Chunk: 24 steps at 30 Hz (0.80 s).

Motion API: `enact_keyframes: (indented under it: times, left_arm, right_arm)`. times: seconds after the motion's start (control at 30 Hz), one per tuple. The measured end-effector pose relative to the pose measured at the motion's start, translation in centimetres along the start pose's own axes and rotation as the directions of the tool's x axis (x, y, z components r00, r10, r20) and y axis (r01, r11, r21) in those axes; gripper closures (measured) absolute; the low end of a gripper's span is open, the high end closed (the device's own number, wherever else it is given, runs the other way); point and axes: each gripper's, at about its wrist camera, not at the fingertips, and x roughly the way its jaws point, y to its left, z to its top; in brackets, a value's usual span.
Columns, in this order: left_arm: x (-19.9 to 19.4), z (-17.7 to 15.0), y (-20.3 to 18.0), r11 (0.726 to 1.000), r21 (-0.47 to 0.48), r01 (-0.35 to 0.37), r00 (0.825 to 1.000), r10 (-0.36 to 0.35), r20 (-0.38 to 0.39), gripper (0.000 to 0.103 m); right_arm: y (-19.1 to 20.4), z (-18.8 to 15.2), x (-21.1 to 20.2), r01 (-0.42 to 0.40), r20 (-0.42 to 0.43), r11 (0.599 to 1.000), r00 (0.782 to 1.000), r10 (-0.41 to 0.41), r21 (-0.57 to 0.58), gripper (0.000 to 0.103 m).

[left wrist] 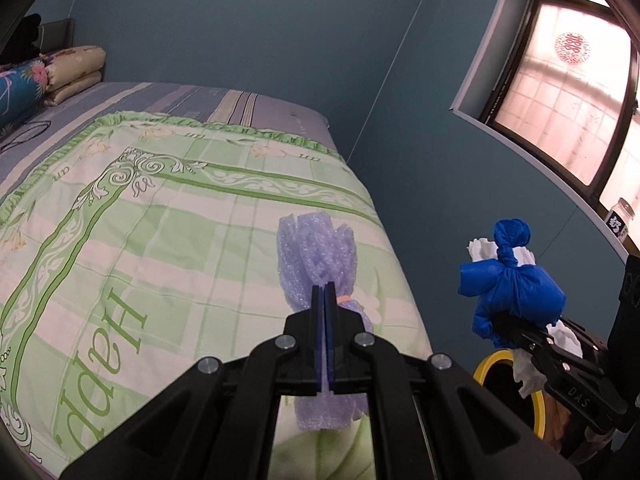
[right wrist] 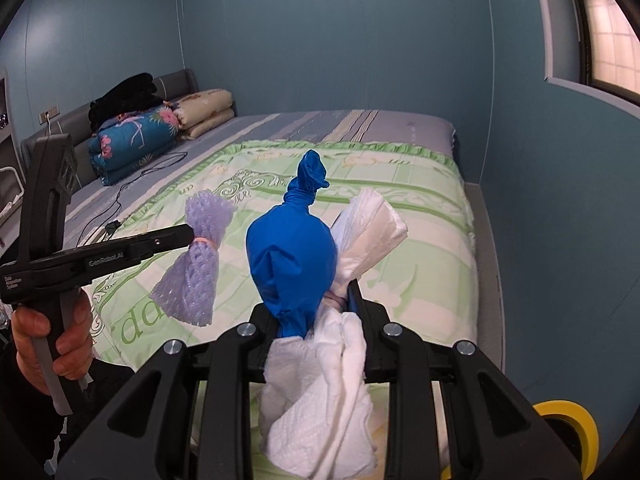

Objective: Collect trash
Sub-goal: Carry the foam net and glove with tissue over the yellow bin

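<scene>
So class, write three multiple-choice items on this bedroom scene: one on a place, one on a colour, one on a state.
1. Where is the yellow-rimmed bin?
A. on the bed
B. on the floor beside the bed
C. on the windowsill

2. What colour is the knotted bag?
A. blue
B. red
C. black

3. How is the left gripper?
A. open, empty
B. shut on purple foam wrap
C. out of sight

Answers: B, it sits below the bed edge; A, plainly blue; B, both fingers pinch the wrap.
</scene>
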Motion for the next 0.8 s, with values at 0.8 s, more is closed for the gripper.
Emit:
enact_keyframes:
  times: [0.8]
  left_arm:
    - [-2.2, -1.3, -14.6, 0.970, 0.209, 0.125, 0.991, -0.131, 0.013, 0.102]
  right_arm:
    - [-8.2, -2.8, -8.8, 0.137, 0.112, 0.984, 0.982, -0.150, 0.114, 0.079]
